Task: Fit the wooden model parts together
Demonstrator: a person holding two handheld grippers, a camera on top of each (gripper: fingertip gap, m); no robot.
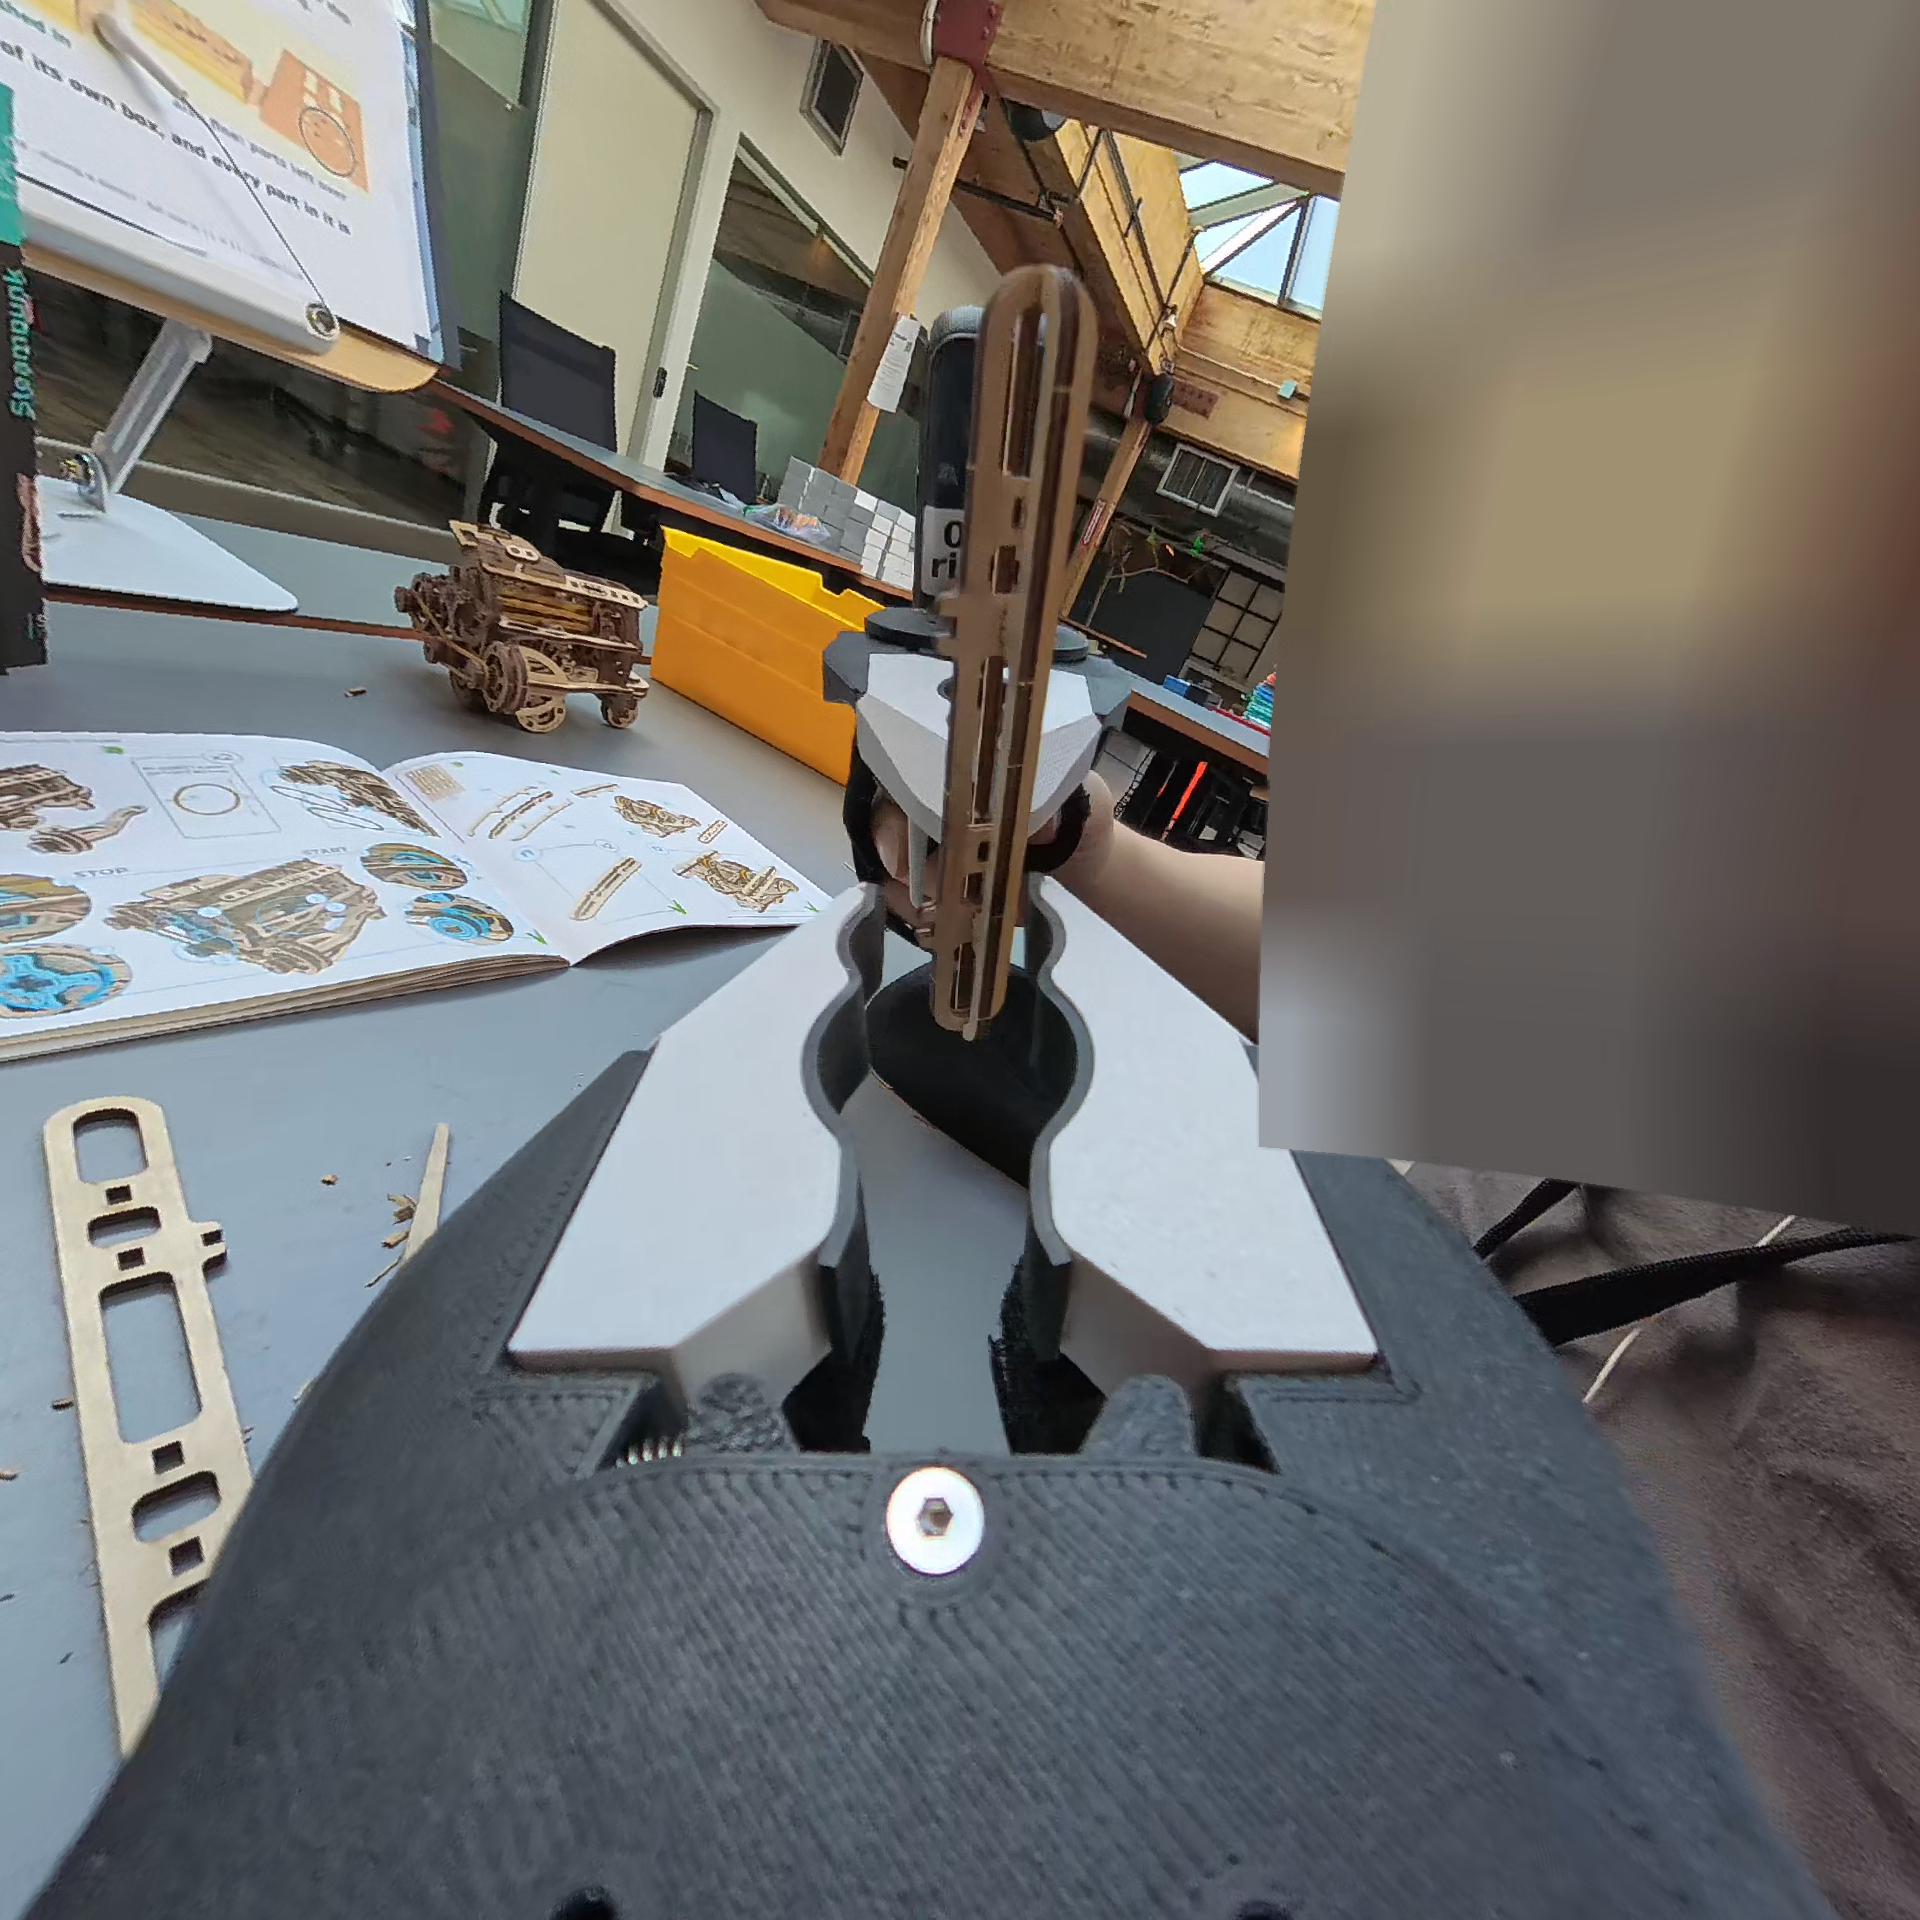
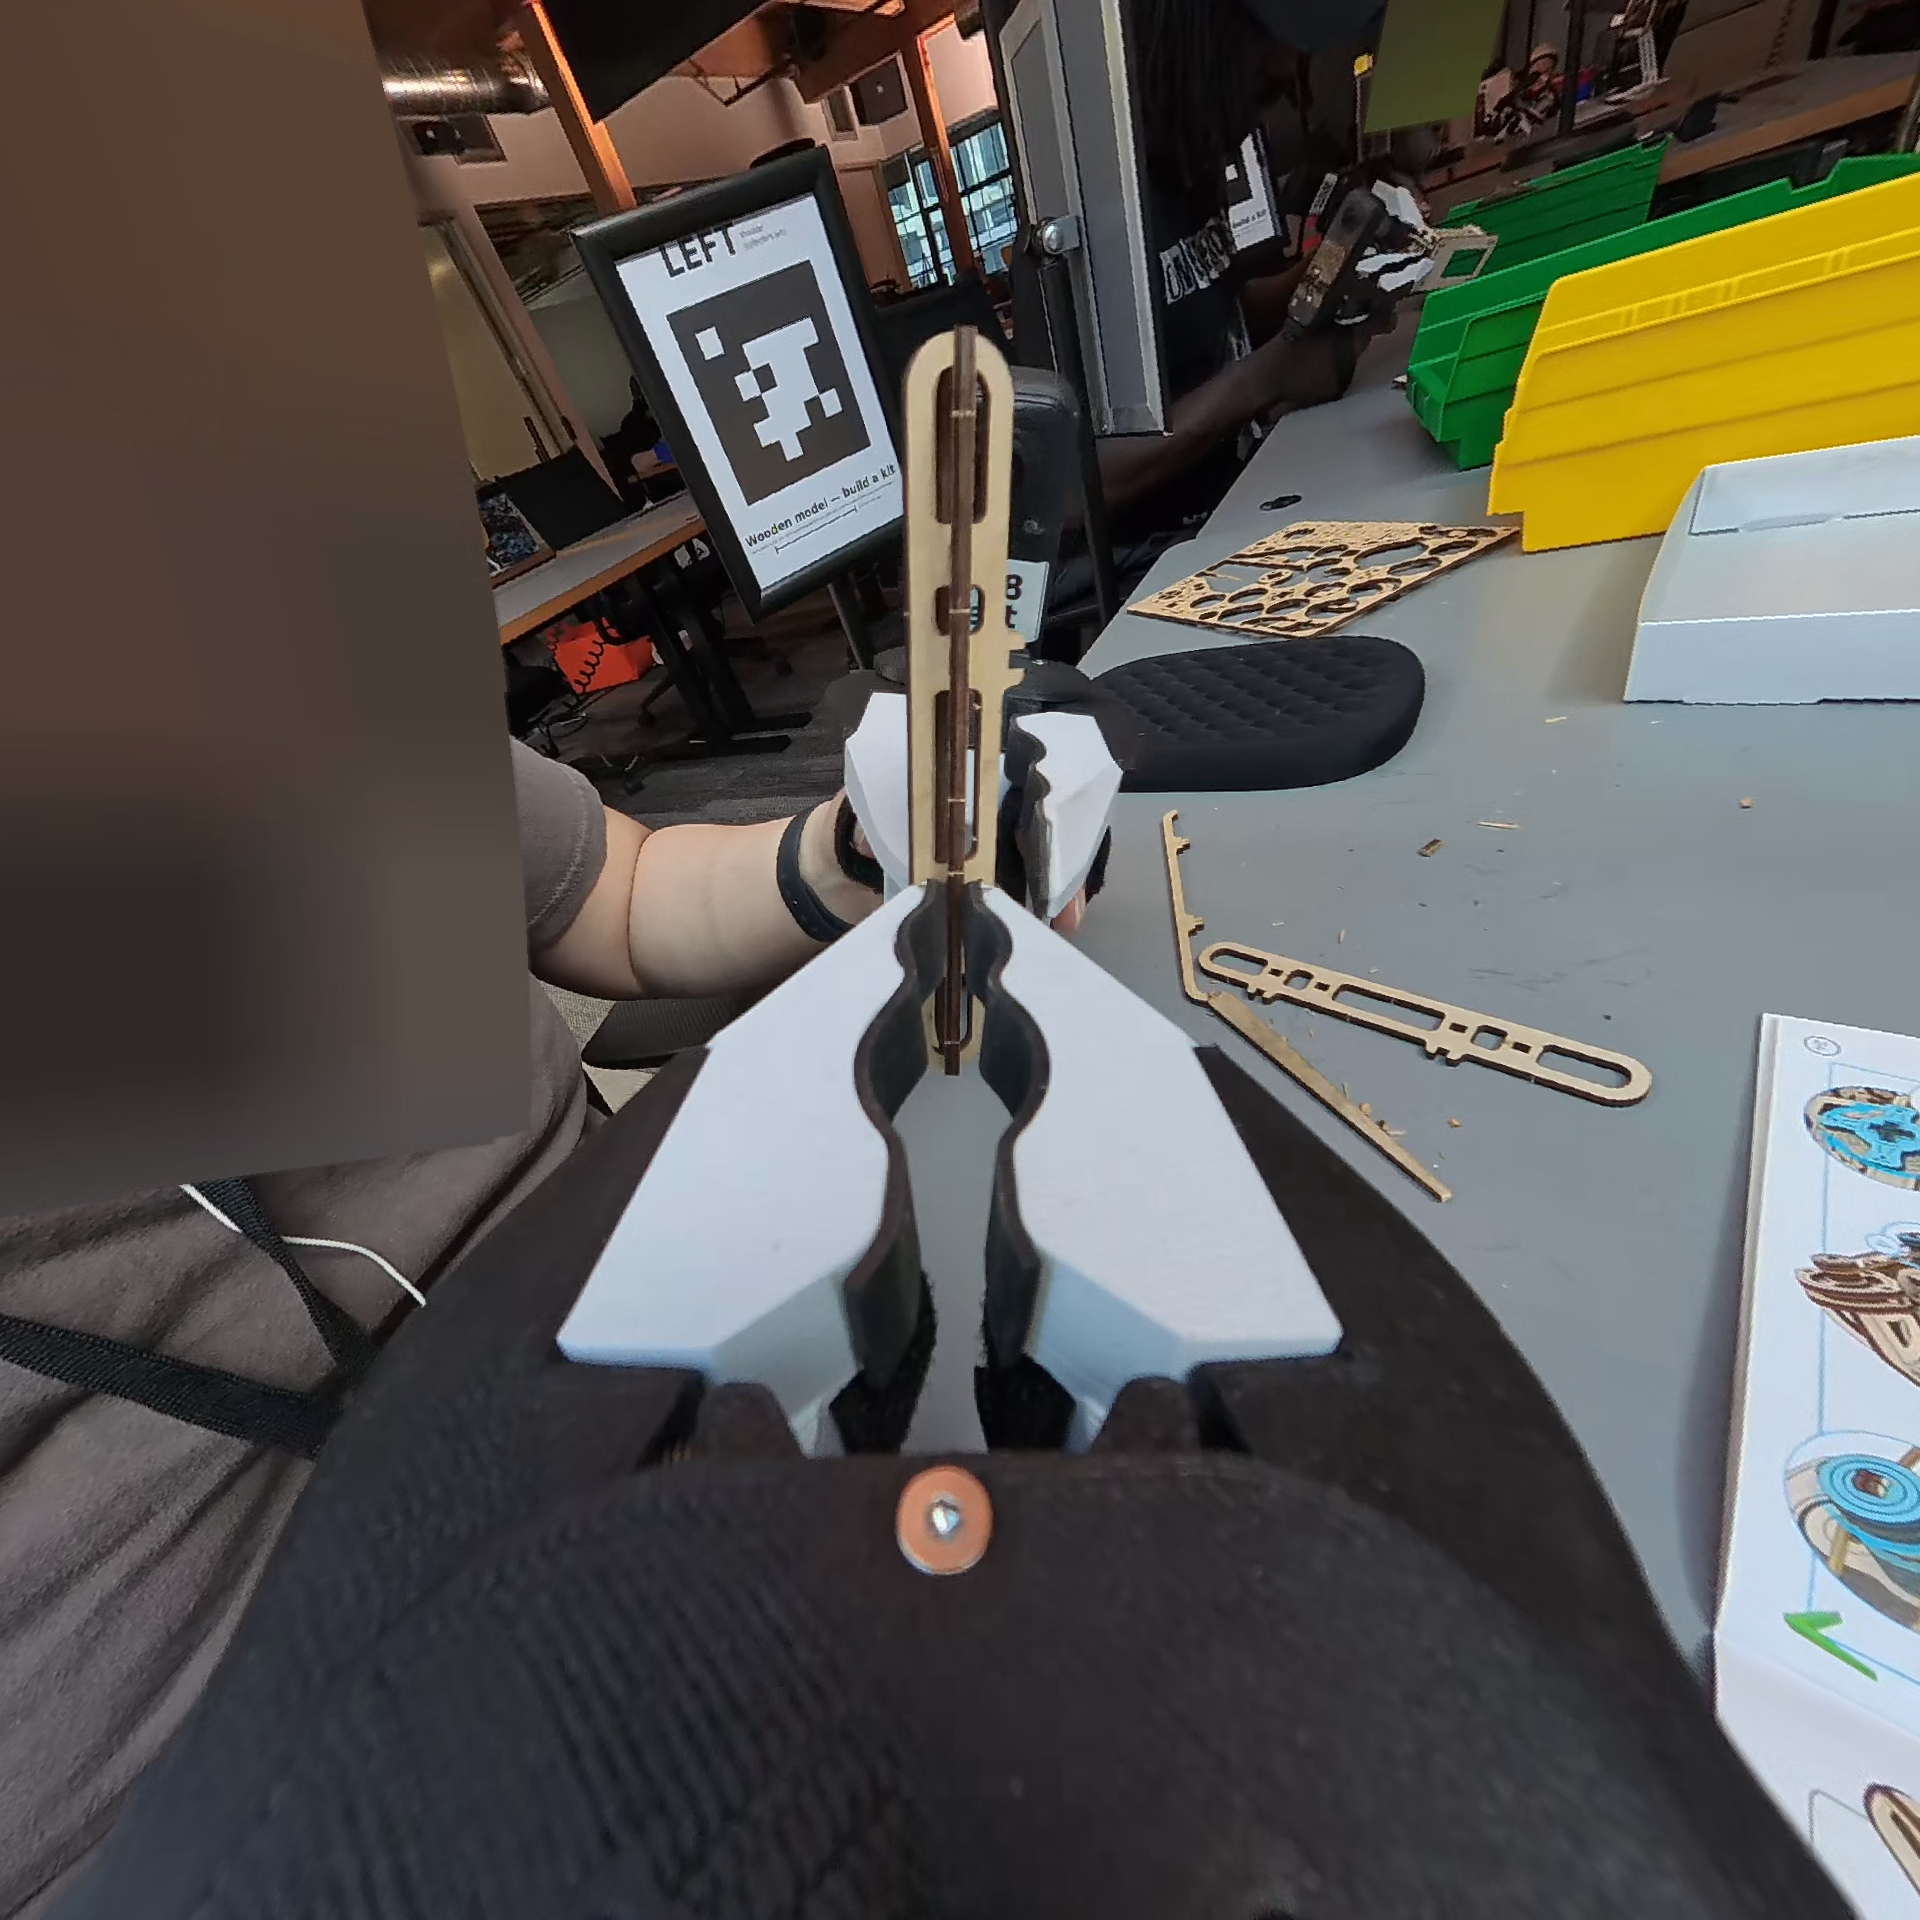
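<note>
A long slotted wooden strip (image 2: 956, 582) stands upright with a thin darker strip set edge-on through its slots. My right gripper (image 2: 953, 914) is shut on its lower end. In the left wrist view the same wooden assembly (image 1: 1003, 644) rises in front of the right gripper (image 1: 977, 748). My left gripper (image 1: 951, 914) faces it. Its jaws stand apart on either side of the assembly's lower end, not touching it. The left gripper (image 2: 977, 800) also shows behind the strip in the right wrist view, jaws apart.
On the grey table lie a second slotted strip (image 1: 135, 1382) (image 2: 1423, 1023), a thin sliver (image 2: 1330, 1091), a punched wooden sheet (image 2: 1320, 577), a black pad (image 2: 1257, 707), an open booklet (image 1: 312, 862), a finished wooden car (image 1: 525, 634), a white box (image 2: 1787, 592) and yellow bins (image 2: 1704, 384). My two grippers' fingertips are within a few centimetres of each other.
</note>
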